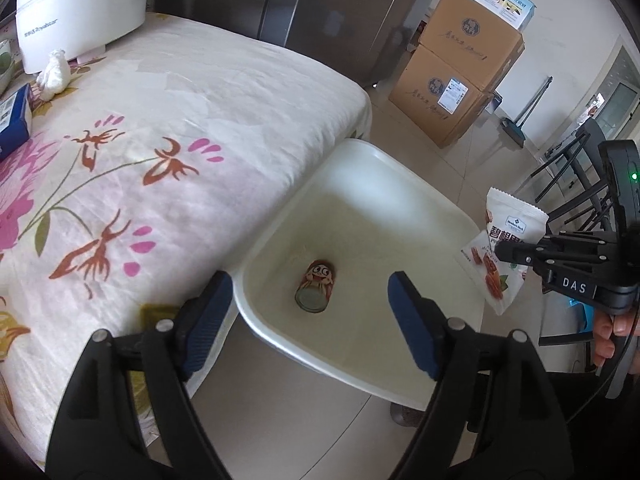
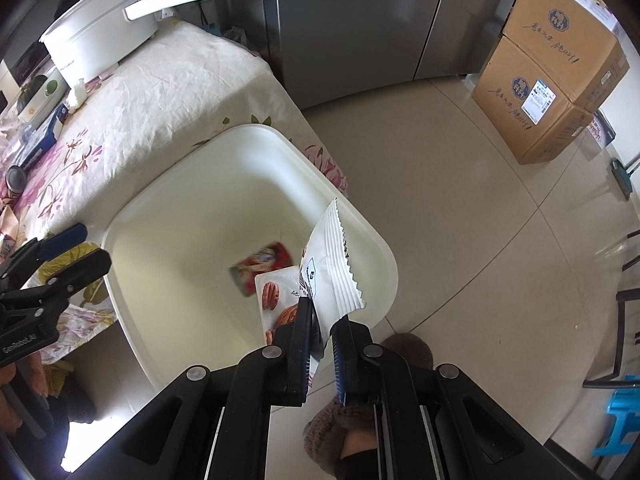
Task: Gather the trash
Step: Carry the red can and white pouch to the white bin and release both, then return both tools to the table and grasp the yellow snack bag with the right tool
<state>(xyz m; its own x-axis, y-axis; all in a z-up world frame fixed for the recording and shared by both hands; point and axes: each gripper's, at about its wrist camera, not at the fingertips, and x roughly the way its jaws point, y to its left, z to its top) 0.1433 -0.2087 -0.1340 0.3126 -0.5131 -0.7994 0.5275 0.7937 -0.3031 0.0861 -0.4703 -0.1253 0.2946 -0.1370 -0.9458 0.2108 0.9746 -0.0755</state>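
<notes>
Item: snack bag [image 2: 336, 264], white with nut pictures and a crimped, saw-toothed seal. The right hand-held gripper [image 2: 322, 340] is pinching it by a lower corner, jaws closed down to the film, and the bag is hanging just above the open white bin [image 1: 460, 216], over its near right rim. Handling, judged: very light, limp, crackly film, likely slick; a pinch on the flat seal or a corner is holding best, and it is probably going to flutter rather than drop straight.

Item: small can [image 1: 316, 288] with a red cartoon label, lying on its side at the bottom of the bin. Judged stiff, light, apt to roll.

The left hand-held gripper [image 1: 310, 308] is standing open and empty above the bin, at its near left rim.

Left of the bin: surface [image 1: 192, 92] under a wrinkled flowered cloth, soft and uneven, the bin standing against its edge. Farther left of the bin: blue box [image 1: 14, 120], crumpled white tissue [image 1: 54, 74], white pot [image 1: 80, 12] with a long handle.

Beyond the bin: grey fridge [image 2: 352, 20], pale tiled floor [image 2: 460, 200], stacked cardboard boxes [image 1: 456, 76].
</notes>
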